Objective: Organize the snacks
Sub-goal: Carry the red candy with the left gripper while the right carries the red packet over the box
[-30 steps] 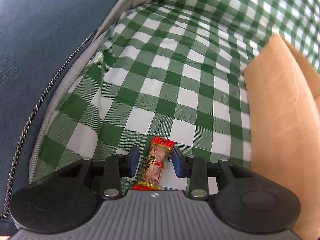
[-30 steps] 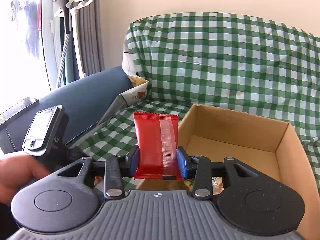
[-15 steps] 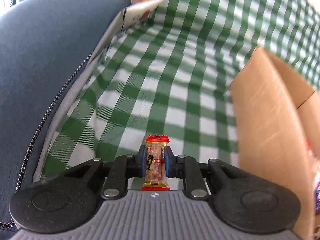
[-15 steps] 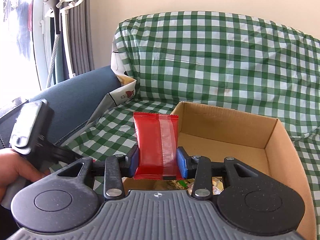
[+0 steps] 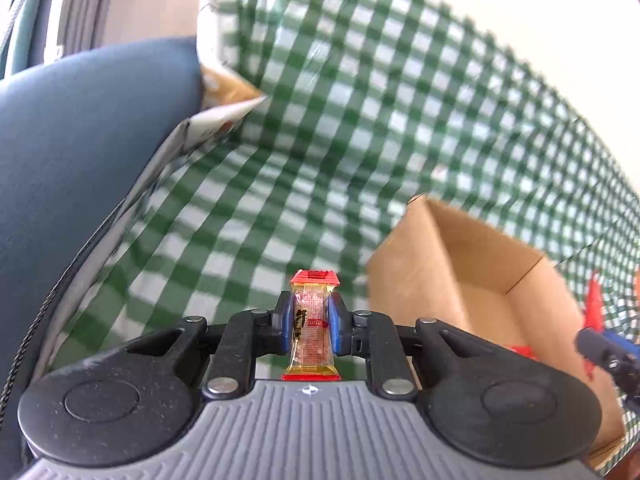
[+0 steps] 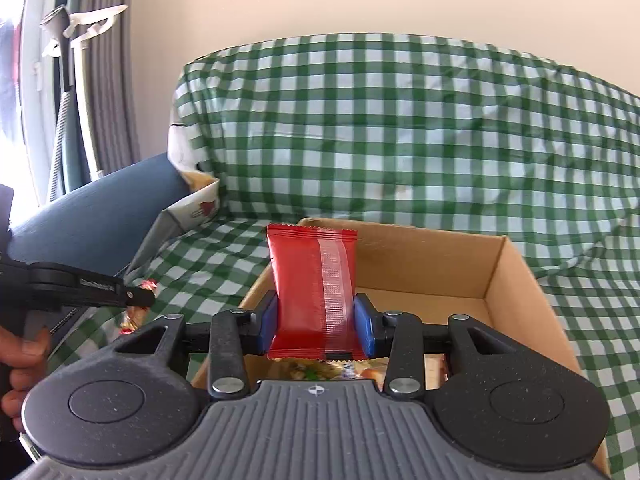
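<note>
Both snacks are in hand and the step under way looks like the carry to the cardboard box (image 6: 516, 280), which sits on the green checked cloth (image 6: 400, 140). The left gripper (image 5: 310, 320) is clamped on a small clear candy with red ends (image 5: 312, 320), its blue pads pressing both sides; the jaws have just been closing on it and now hold it clear of the cloth. In the left wrist view the box lies at about three o'clock from that candy, its open top facing up. The right gripper (image 6: 316, 322) is closed on an upright red packet (image 6: 310, 288) and hovers over the near edge of the box, whose back wall shows at twelve o'clock beyond it; other wrapped snacks (image 6: 320, 370) already lie on the floor of the box just below the jaws. In the right wrist view the left gripper comes in at nine o'clock, held by a hand (image 6: 20, 364). The next move, as I judge it, calls for swinging the left gripper rightward over the box rim before loosening either grip, so each snack drops inside rather than on the cloth.
</note>
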A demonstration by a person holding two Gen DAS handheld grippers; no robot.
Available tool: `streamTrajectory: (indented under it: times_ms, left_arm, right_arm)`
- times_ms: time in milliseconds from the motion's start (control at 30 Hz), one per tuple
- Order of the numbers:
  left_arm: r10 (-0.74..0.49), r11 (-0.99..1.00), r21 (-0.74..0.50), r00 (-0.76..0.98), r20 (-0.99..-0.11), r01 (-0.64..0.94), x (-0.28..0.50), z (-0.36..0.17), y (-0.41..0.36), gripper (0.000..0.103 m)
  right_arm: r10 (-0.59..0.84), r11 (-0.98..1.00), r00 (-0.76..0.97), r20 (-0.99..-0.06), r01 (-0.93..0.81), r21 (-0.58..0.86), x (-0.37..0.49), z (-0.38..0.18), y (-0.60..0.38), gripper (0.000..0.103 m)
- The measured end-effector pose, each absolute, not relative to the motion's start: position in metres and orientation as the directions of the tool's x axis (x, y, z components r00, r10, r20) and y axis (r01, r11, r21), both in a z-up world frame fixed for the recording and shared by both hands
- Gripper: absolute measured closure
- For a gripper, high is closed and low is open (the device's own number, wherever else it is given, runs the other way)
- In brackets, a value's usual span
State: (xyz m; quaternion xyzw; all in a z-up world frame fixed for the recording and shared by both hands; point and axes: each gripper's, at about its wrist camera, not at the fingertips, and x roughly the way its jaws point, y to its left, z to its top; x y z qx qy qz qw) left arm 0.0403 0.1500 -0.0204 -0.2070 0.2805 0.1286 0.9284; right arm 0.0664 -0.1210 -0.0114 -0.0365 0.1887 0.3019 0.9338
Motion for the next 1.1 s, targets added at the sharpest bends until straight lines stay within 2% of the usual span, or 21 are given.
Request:
streamTrajectory:
  times_ms: [267,467,767,1100]
  left_arm:
    - [0.023,0.903,-0.374,0.892,-0.451,-0.212,0.05,0.004,0.119,0.084]
    - [-0.049,0.921,-0.374,0.915,-0.402,-0.114,0.059,0.017,0.088,0.084]
    - [-0.121,0.926,-0.376,0.91,-0.396,-0.041,0.068,0.019,0.055,0.084]
    - [-0.134,0.928,-0.372,0.907,-0.4,-0.028,0.071,0.014,0.046,0.084]
  right_arm:
    - [0.502,0.855,0.784,-0.365,-0.514,0.072,0.077,-0.012,-0.137,0.061]
    - [0.472,0.874,0.802,-0.365,-0.48,0.076,0.082,-0.012,-0.149,0.061]
    - [0.44,0.892,0.818,-0.371,-0.445,0.075,0.089,-0.012,-0.164,0.061]
    - [0.427,0.9,0.827,-0.366,-0.427,0.087,0.092,-0.012,-0.174,0.061]
